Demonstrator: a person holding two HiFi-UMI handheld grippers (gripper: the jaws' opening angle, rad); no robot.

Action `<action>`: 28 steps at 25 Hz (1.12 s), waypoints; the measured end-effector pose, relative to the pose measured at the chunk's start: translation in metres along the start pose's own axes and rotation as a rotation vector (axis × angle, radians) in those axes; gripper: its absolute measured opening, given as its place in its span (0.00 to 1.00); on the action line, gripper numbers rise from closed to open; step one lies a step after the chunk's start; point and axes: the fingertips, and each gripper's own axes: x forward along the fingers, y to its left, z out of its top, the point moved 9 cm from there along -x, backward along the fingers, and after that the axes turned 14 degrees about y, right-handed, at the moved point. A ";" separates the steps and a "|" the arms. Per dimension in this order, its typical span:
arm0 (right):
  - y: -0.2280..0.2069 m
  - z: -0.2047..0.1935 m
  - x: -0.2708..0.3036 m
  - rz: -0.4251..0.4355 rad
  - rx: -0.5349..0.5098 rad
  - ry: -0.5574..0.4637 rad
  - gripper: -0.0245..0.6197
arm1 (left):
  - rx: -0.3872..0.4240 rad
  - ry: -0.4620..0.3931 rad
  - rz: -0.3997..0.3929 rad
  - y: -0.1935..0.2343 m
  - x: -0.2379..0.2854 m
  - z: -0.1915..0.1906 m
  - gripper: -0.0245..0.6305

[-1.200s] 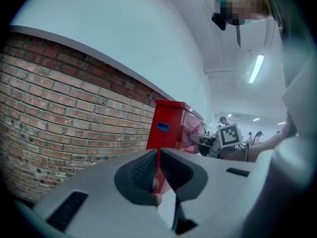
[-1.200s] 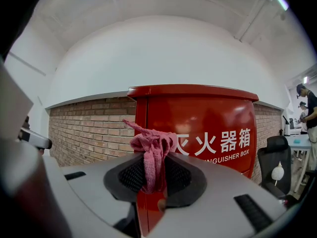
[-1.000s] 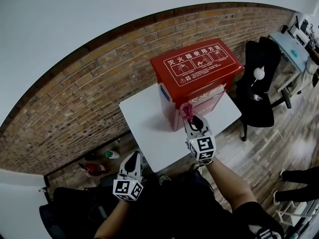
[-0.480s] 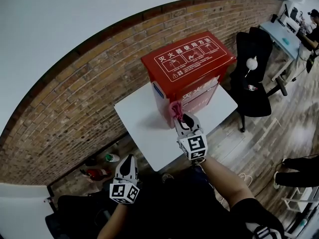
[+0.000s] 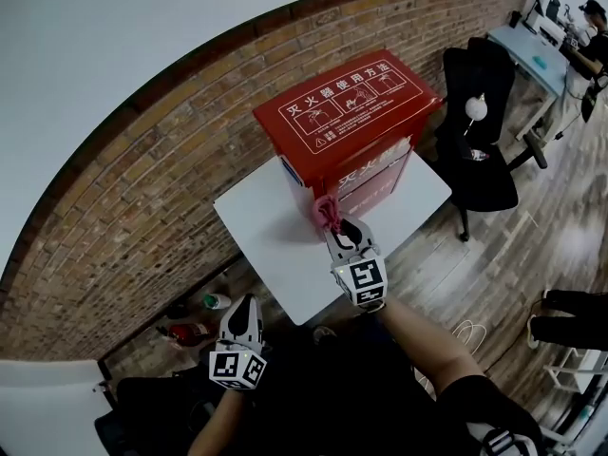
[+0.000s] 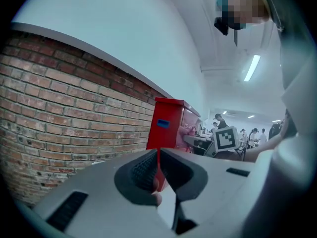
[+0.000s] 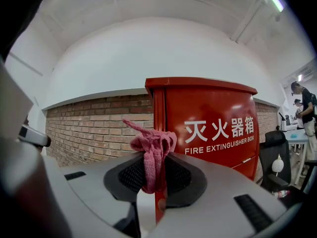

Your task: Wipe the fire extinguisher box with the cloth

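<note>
My right tool [image 7: 153, 171] was clamped on the pink cloth [image 7: 151, 152], which stood up from the jaws as a narrow, crumpled tuft. It sat right at the front corner of the red fire extinguisher box [image 5: 344, 114], low down near the white desk [image 5: 271, 255]. I could not tell whether the cloth was actually touching the metal. My left tool [image 5: 247, 310] had its jaws together on nothing and hung well below and short of the desk, nowhere near the box.

My first worry was how little cloth showed past the jaws. If I pressed in for a stroke, I judged the hard tips might meet the painted face before the fabric did and scuff it. The pinch was also thin, so dragging it along the corner edge could tug the cloth loose.

The box was tall and stood on a small desk with nothing steadying it. A firm sideways wipe from one tool might shift or rock it toward the edge, since my other tool was too far off to brace it.
</note>
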 end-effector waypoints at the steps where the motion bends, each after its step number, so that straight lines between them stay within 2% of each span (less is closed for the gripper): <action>1: 0.000 -0.005 0.001 0.001 0.004 0.007 0.18 | -0.004 0.002 0.005 0.001 0.000 0.000 0.09; 12: -0.001 -0.035 0.010 0.046 0.006 0.018 0.18 | -0.015 0.009 0.052 -0.001 -0.006 -0.010 0.09; 28: -0.028 -0.035 0.011 0.167 -0.050 0.008 0.18 | -0.012 -0.015 0.111 -0.060 0.006 -0.009 0.09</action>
